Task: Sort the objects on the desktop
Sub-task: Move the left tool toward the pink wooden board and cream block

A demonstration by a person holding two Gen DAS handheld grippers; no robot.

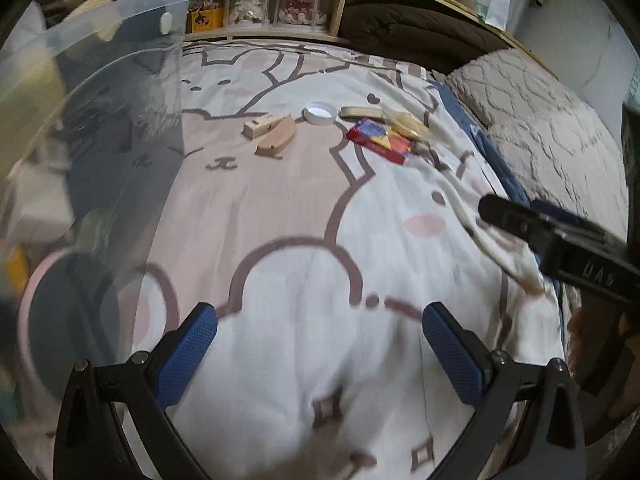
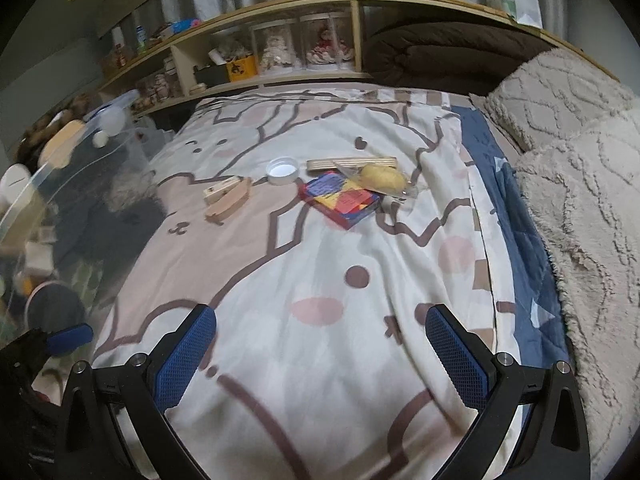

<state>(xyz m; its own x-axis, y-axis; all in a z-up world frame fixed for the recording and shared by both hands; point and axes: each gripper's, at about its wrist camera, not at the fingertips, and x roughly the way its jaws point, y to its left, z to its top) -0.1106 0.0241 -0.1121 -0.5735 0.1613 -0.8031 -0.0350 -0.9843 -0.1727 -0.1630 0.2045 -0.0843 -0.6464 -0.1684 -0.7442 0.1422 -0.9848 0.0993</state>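
- Your left gripper (image 1: 320, 344) is spread wide — nothing between its blue pads, bedspread (image 1: 304, 240) below.
- Your right gripper (image 2: 320, 346) gapes equally, empty.
- The wooden blocks (image 2: 226, 198), white lid (image 2: 283, 171) and red box (image 2: 340, 199) lie clustered far ahead, untouched.

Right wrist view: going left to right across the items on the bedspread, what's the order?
Wooden blocks → white lid → red box → yellow packet.
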